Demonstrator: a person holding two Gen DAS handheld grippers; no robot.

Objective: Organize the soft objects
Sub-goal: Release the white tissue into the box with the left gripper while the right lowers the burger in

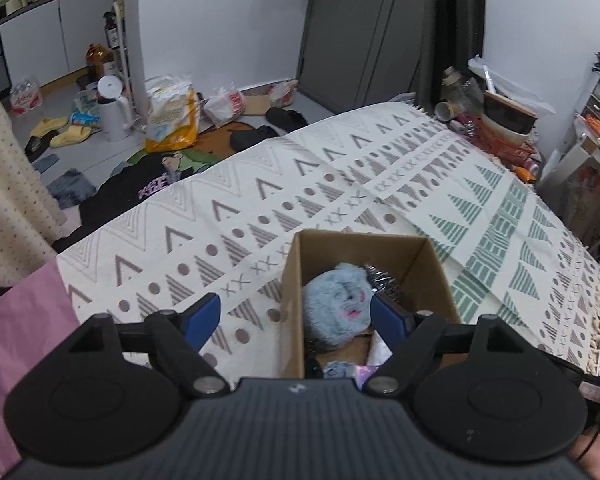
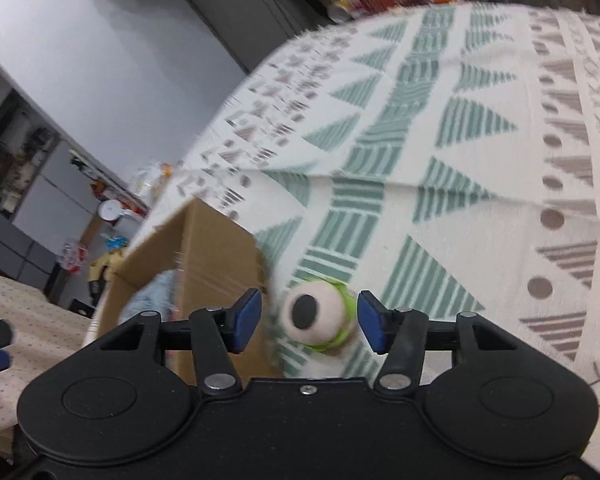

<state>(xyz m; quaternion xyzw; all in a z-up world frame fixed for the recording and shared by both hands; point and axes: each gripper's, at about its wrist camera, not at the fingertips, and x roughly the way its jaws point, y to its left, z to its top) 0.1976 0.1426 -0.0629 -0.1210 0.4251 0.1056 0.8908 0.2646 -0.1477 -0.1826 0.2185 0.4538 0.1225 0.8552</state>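
Note:
An open cardboard box [image 1: 294, 280] stands on the patterned bedspread [image 1: 260, 200]. A fluffy light-blue plush toy [image 1: 336, 304] lies inside it, beside something shiny silver [image 1: 384, 280]. My left gripper [image 1: 294, 316] is open above the box's near left edge; its right fingertip is beside the plush, its left one outside the box. In the right wrist view a green toy with a big white eye [image 2: 314, 316] lies on the bedspread [image 2: 440, 160] between the fingers of my open right gripper [image 2: 308, 320]. The box [image 2: 216, 248] stands to its left.
The floor beyond the bed holds bags [image 1: 172, 116], yellow slippers [image 1: 62, 130], a white kettle [image 1: 112, 108] and dark clothes [image 1: 140, 184]. A cluttered red basket [image 1: 496, 136] sits at the bed's far right corner. A pink sheet [image 1: 16, 332] lies to the left.

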